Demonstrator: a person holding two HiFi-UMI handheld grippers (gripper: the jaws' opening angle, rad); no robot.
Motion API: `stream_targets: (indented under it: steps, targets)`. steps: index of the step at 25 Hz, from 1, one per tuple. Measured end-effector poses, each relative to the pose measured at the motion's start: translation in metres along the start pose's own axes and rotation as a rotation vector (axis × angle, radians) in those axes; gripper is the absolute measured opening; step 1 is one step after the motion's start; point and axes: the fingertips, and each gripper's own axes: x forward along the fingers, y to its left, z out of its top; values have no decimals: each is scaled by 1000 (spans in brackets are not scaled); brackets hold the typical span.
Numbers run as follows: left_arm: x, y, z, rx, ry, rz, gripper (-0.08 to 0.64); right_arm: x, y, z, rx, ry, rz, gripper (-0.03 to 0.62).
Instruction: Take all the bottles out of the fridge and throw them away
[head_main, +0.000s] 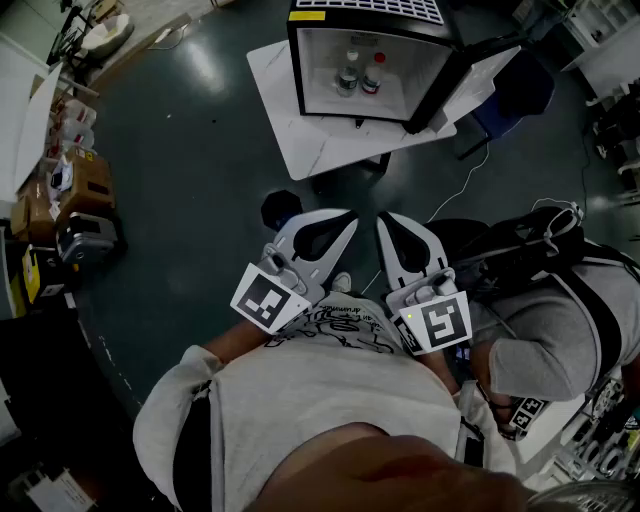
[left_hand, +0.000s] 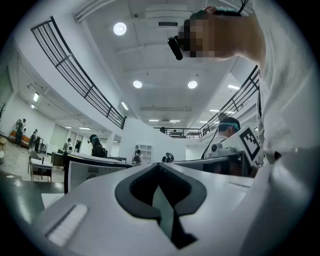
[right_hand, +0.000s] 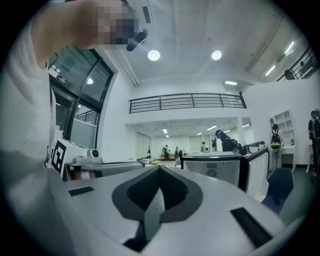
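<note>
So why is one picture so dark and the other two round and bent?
Head view: dim overall, only the lit fridge interior bright, soft glare on the floor. Left and right gripper views: wide-angle lenses bow the railings, black out corners; ceiling lamps flare.

The left gripper (left_hand: 159, 171) has its white jaws pressed together, the dark pads meeting along a seam with nothing between them. Beyond its tip and to the left stands the fridge (left_hand: 92, 171), showing a white panel in a dark frame. To the right of the tip, at about the same height, is the right gripper (left_hand: 220, 150), with its marker cube (left_hand: 250, 143) turned this way. A white shirt (left_hand: 292, 125) fills the far right edge. Above the claw a balcony railing (left_hand: 75, 75) curves along the wall under round ceiling lights (left_hand: 120, 28). Far off to the left, several people (left_hand: 95, 145) stand, and a small table (left_hand: 40, 167) sits at the far left.
</note>
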Motion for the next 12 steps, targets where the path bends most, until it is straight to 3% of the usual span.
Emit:
stream_targets:
  steps: [4,12]
  targets:
    - [5,-4,6,24,-39,-10,9,-4,-4,1,0,-2,-1,8]
    - [26,-17,-2,11,-17,-25,9,-15,-24,2,29,-29,-8,9]
